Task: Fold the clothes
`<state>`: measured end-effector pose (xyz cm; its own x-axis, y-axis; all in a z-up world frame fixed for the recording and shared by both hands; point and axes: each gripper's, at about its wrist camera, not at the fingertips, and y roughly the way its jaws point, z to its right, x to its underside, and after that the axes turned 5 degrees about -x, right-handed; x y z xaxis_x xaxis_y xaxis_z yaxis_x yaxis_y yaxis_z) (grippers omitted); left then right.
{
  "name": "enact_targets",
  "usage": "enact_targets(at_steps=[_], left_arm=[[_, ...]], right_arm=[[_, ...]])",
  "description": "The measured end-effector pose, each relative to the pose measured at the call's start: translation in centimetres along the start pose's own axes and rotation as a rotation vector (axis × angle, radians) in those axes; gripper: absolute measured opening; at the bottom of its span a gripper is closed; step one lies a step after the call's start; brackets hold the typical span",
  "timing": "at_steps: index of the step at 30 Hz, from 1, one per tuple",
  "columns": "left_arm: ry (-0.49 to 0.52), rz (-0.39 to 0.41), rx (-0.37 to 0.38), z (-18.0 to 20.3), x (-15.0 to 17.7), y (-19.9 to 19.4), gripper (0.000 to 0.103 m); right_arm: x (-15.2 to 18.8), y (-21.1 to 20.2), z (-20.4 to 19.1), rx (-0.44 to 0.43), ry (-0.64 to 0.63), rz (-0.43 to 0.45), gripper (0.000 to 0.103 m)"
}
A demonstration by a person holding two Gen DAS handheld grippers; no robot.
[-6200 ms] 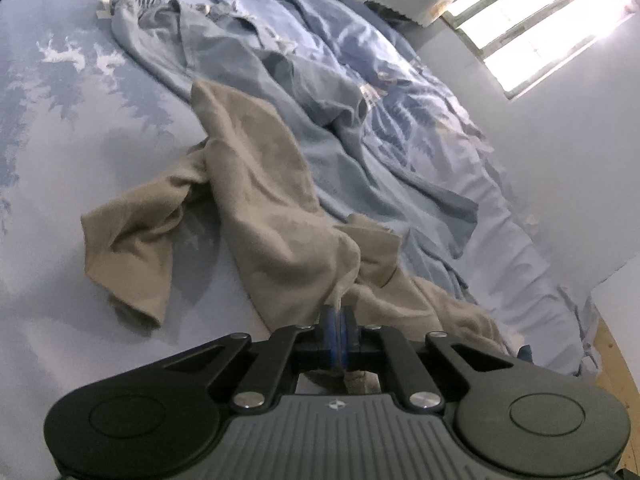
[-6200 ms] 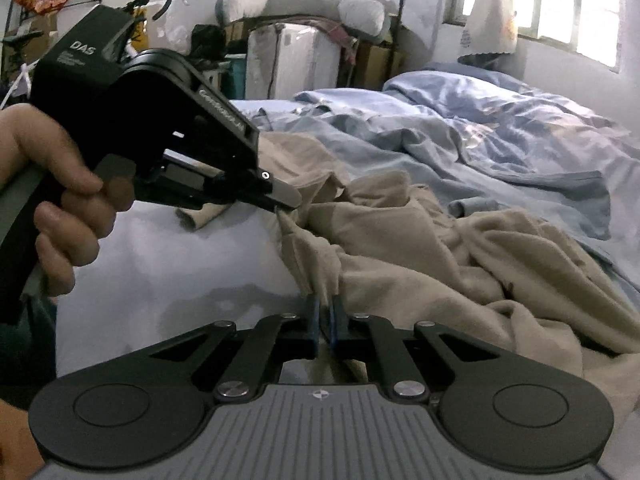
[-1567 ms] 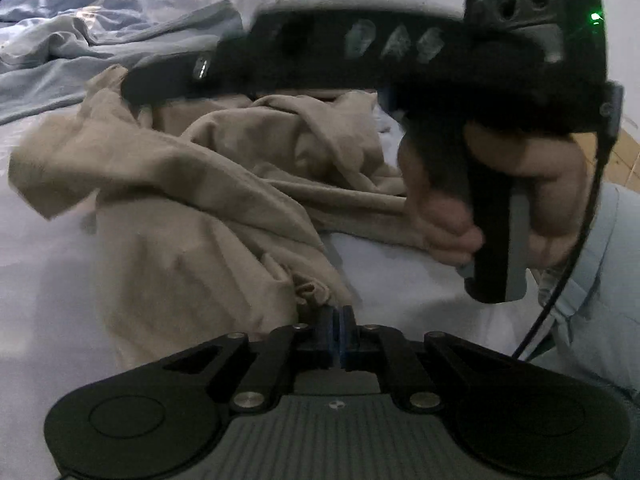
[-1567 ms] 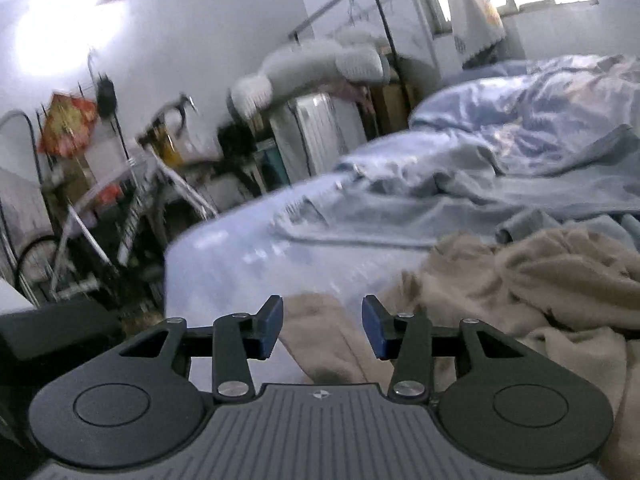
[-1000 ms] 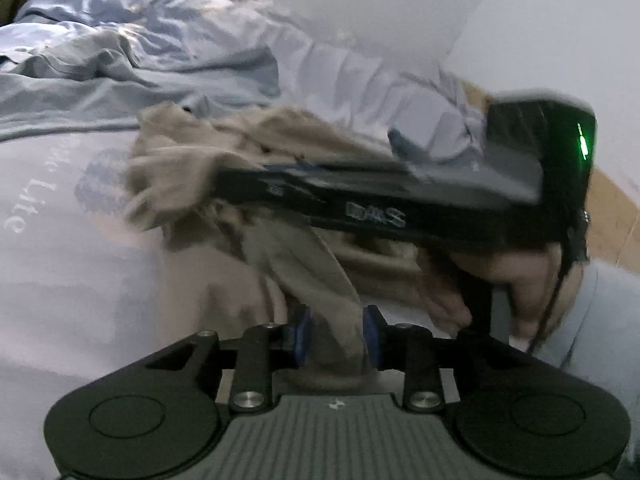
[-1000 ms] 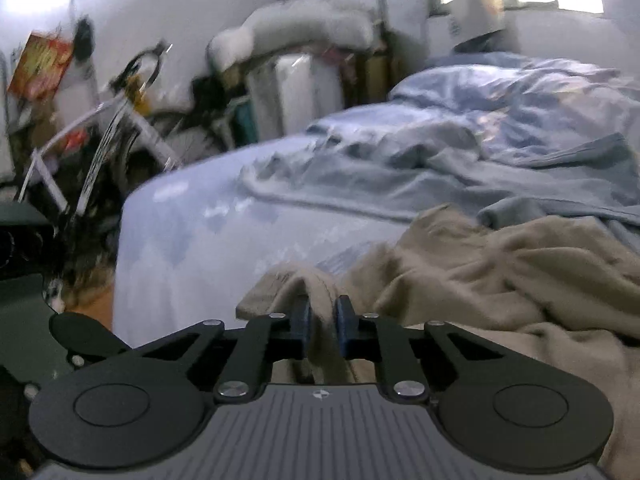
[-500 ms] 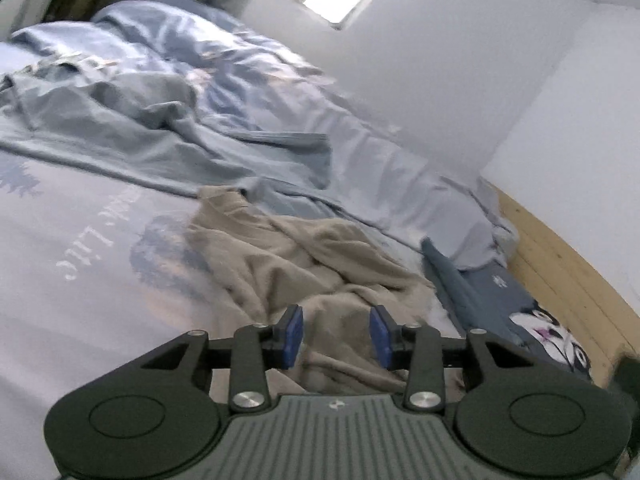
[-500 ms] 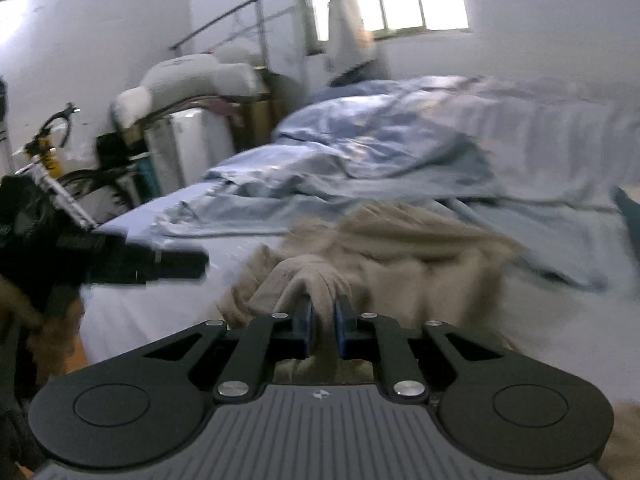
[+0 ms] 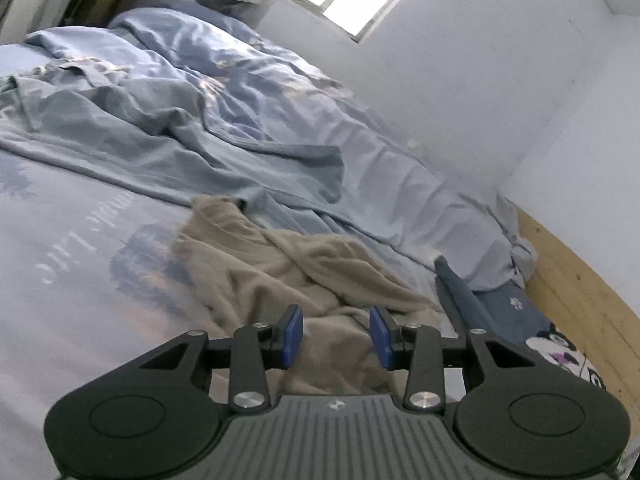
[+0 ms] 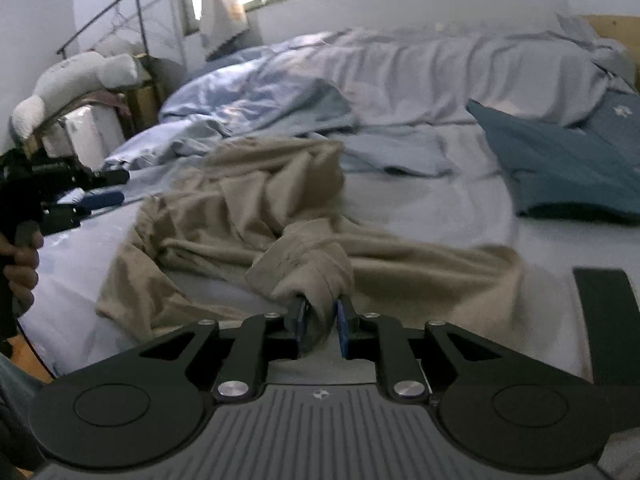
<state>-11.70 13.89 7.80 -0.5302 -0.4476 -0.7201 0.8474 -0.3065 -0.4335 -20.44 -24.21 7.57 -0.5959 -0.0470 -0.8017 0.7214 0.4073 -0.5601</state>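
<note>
A crumpled beige garment [image 9: 280, 272] lies on the pale blue bed sheet [image 9: 72, 264]. My left gripper [image 9: 335, 335] is open and empty, hovering just above the garment's near edge. In the right wrist view the same beige garment [image 10: 248, 208] spreads across the bed. My right gripper [image 10: 320, 320] is shut on a bunched fold of it, held low over the sheet. The left gripper also shows at the left edge of the right wrist view [image 10: 100, 188], held in a hand, clear of the cloth.
A rumpled blue duvet [image 9: 248, 92] and a grey-blue garment [image 9: 120, 136] lie behind the beige one. A dark blue pillow [image 10: 568, 168] lies at the right. The wooden bed frame [image 9: 580, 300] and white wall bound the far side. Furniture and a plush toy [image 10: 72, 76] stand off the left.
My left gripper has let go of the beige garment and drawn back, open. My right gripper closed on a fold of it and has pulled that fold to the right across the bed.
</note>
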Motion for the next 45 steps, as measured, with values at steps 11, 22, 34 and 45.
enact_targets(at_steps=[11, 22, 34, 45], left_arm=[[0.088, -0.04, 0.003, 3.1, 2.3, 2.0, 0.036], [0.211, -0.075, -0.125, 1.2, 2.9, 1.2, 0.036], [0.144, -0.183, -0.245, -5.4, 2.2, -0.3, 0.019], [-0.008, -0.159, -0.259, -10.5, 0.3, -3.1, 0.019]], right_arm=[[-0.2, -2.1, 2.0, 0.063, 0.113, 0.145, 0.041], [-2.6, 1.3, -0.8, -0.072, 0.074, 0.212, 0.044], [-3.9, 8.6, -9.8, -0.307, -0.138, 0.088, 0.045], [-1.7, 14.5, -17.4, -0.391, -0.372, -0.08, 0.045]])
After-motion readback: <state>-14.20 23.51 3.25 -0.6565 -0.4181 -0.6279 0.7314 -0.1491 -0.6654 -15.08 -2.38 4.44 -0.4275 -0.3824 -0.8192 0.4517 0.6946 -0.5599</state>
